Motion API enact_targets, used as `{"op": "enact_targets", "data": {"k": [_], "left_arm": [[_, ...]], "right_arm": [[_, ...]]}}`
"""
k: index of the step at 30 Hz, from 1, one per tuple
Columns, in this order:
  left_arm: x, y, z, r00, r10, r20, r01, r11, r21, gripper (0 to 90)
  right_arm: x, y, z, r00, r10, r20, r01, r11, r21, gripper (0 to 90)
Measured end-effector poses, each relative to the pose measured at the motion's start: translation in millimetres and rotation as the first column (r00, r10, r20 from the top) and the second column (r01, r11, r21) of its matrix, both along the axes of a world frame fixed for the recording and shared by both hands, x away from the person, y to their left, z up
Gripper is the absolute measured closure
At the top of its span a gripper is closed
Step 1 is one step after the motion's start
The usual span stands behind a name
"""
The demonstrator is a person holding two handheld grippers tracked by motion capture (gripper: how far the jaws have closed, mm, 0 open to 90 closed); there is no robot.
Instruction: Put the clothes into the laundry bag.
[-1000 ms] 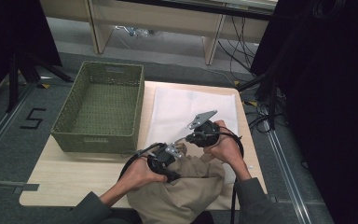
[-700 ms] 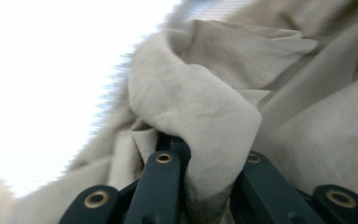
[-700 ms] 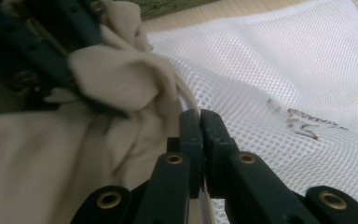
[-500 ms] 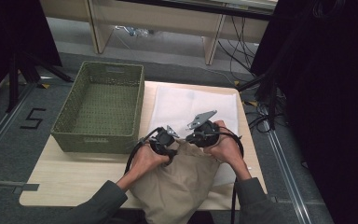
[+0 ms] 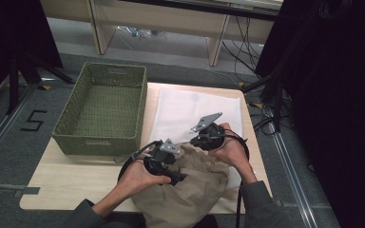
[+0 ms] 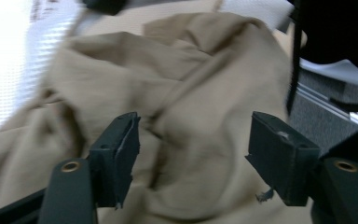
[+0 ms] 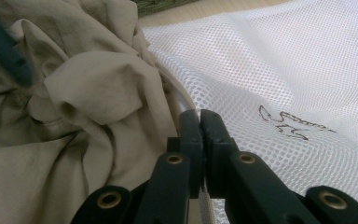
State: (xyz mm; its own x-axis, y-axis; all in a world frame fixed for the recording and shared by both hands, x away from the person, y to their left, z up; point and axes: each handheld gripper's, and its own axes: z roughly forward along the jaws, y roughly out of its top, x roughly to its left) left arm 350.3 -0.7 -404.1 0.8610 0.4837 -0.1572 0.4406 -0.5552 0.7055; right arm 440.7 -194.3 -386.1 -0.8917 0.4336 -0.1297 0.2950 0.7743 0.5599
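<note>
Wooden table (image 5: 71,175) carries a green woven basket (image 5: 102,109) on its left and a white mesh bag (image 5: 195,111) spread on the right. A crumpled beige garment (image 5: 190,190) sits at the near edge, overlapping the bag. Left gripper (image 6: 193,140) hovers over it, jaws wide; right gripper (image 7: 200,121) is pinched tight on the bag's edge

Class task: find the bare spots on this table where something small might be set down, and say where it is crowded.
Bare wood lies between the green basket and the near edge. The far mesh bag is flat and unloaded. The beige garment and both grippers crowd the near right.
</note>
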Motion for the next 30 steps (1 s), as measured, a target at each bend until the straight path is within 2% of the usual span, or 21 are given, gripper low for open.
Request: {"op": "enact_targets", "data": {"k": [2,4,5,6,8,9,10,13,15,17,23,25,27,30], "left_arm": [[-5.2,-10.3,-6.9,0.9992,-0.035,-0.019,0.035,0.9993,0.014,29.1],[-3.6,-17.8,-16.3,0.9989,-0.045,-0.009,0.046,0.9978,0.048,27.1],[-0.1,-22.0,-24.4,0.9984,-0.055,-0.012,0.056,0.9953,0.079,27.6],[2.2,-25.4,-31.7,0.9983,-0.057,-0.011,0.057,0.9943,0.090,30.6],[8.5,-28.8,-43.1,0.9958,-0.089,0.019,0.086,0.9885,0.124,47.9],[11.3,-29.8,-46.9,0.9953,-0.094,0.022,0.091,0.9878,0.127,60.4],[13.3,-30.1,-48.2,0.9952,-0.095,0.021,0.092,0.9874,0.129,68.2],[20.3,-29.0,-43.6,0.9974,-0.050,0.052,0.044,0.9930,0.110,79.6],[27.7,-25.3,-38.6,0.9984,-0.005,0.056,0.000,0.9966,0.082,81.4],[35.7,-21.8,-35.7,0.9974,0.043,0.058,-0.047,0.9969,0.064,81.8],[58.3,-19.0,-41.1,0.9877,0.149,0.048,-0.151,0.9872,0.051,81.6],[65.0,-21.1,-47.8,0.9842,0.172,0.042,-0.175,0.9823,0.068,81.5],[69.1,-24.2,-54.8,0.9825,0.182,0.037,-0.185,0.9793,0.083,81.4],[71.8,-25.6,-56.7,0.9811,0.192,0.025,-0.193,0.9785,0.072,81.2]], "right_arm": [[-0.1,0.8,-0.4,0.9999,0.011,0.002,-0.011,1.000,-0.006,89.1],[-0.8,1.0,-0.2,1.0000,-0.001,-0.005,0.001,1.000,-0.005,89.1],[-0.9,1.0,-0.3,1.0000,-0.002,-0.006,0.001,1.000,-0.006,89.1],[-0.2,0.9,-0.7,0.9998,0.018,0.006,-0.018,1.000,-0.009,89.1],[-0.5,0.5,-0.6,0.9999,0.015,0.001,-0.015,1.000,-0.004,89.1],[-0.6,0.1,-0.5,0.9999,0.012,-0.005,-0.012,1.000,-0.002,89.1],[-0.3,-0.2,-0.8,0.9999,0.017,-0.003,-0.017,1.000,-0.002,89.1],[0.0,-1.4,-1.0,0.9998,0.018,-0.007,-0.018,1.000,0.000,89.1],[0.2,-2.0,-1.1,0.9998,0.016,-0.010,-0.016,1.000,0.003,89.1],[-0.1,-2.2,-0.7,0.9998,0.015,-0.013,-0.015,1.000,0.010,89.1],[0.2,-1.5,1.4,0.9999,0.011,-0.004,-0.011,1.000,0.012,89.1],[0.3,-1.0,0.7,0.9999,0.011,-0.004,-0.011,1.000,0.008,89.1],[0.5,-0.9,0.3,0.9999,0.012,-0.002,-0.012,1.000,0.004,89.1],[0.6,-1.6,0.1,0.9999,0.015,0.005,-0.015,1.000,0.000,89.1]]}}
